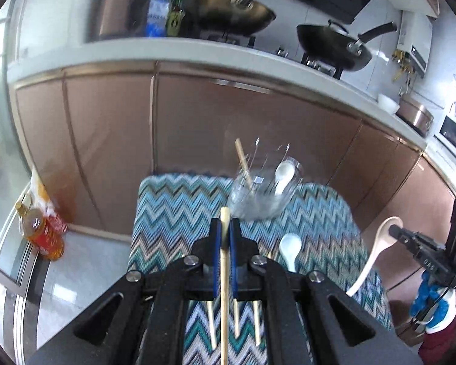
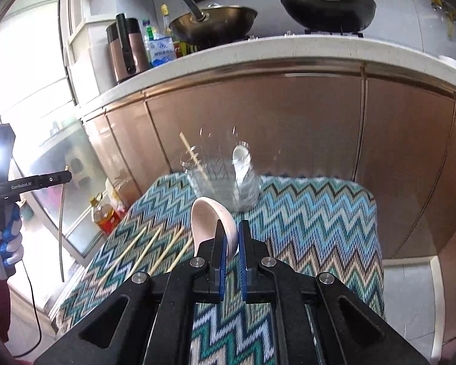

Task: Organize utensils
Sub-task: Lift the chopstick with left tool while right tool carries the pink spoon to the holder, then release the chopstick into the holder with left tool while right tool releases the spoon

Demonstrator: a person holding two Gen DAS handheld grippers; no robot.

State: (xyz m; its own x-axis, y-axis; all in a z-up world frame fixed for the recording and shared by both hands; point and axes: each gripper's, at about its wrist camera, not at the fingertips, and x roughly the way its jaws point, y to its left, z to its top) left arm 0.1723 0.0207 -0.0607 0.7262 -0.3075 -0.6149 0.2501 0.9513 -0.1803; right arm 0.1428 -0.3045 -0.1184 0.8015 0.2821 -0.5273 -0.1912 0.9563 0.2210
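Note:
A clear glass holder [image 1: 260, 193] [image 2: 225, 182] stands at the far end of the zigzag cloth [image 1: 173, 200] [image 2: 313, 213]. It holds one chopstick [image 1: 243, 164] [image 2: 194, 159] and a white spoon [image 1: 284, 173] [image 2: 240, 159]. My left gripper [image 1: 225, 225] is shut on a wooden chopstick [image 1: 224, 289], just short of the holder. My right gripper [image 2: 230, 228] is shut on a cream spoon [image 2: 211, 217], which also shows in the left wrist view [image 1: 377, 252]. Several chopsticks [image 2: 155, 249] and a white spoon [image 1: 290, 249] lie on the cloth.
Brown cabinet doors [image 1: 197, 127] and a counter with two woks [image 2: 212, 22] [image 2: 328, 7] stand behind the cloth. An oil bottle [image 1: 41, 234] [image 2: 105, 216] stands on the floor at the left. The other hand's gripper [image 2: 30, 182] is at the left edge.

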